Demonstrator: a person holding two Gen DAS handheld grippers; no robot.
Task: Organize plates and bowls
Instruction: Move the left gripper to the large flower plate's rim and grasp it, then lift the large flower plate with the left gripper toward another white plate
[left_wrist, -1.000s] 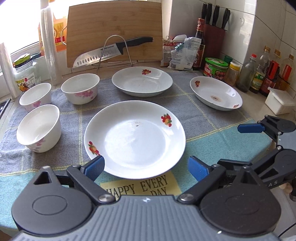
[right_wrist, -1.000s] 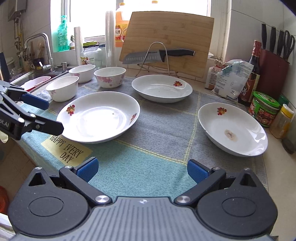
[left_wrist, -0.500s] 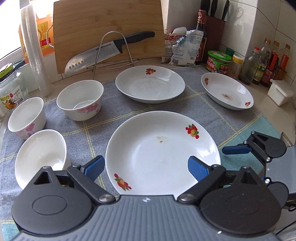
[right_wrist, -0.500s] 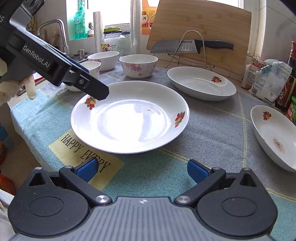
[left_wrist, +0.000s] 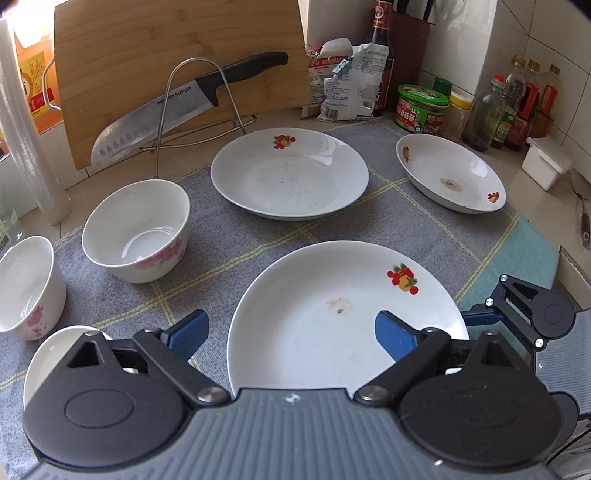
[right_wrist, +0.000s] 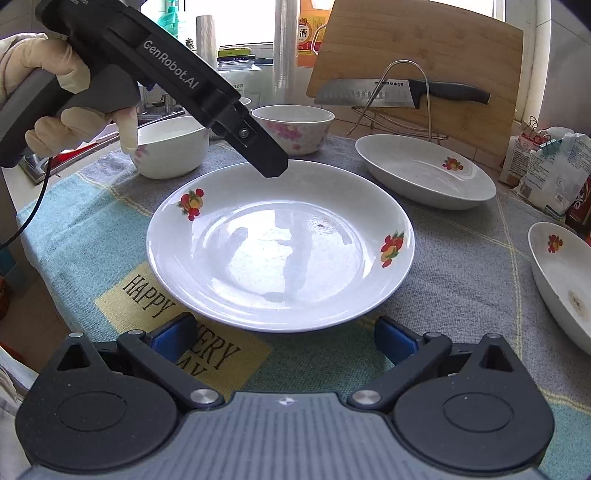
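Both wide-open, empty grippers, left gripper (left_wrist: 291, 334) and right gripper (right_wrist: 282, 338), had closed in on the six-o'clock plate (left_wrist: 332, 332), apparently first for stacking.

Left hand-held gripper (left_wrist: 291, 332) tilts steeply downward, jaws spread wide with nothing between them. A gloved hand (right_wrist: 62, 99) wraps its handle. Right hand-held gripper (right_wrist: 282, 341) angles down too, jaws wide apart, gripping nothing.
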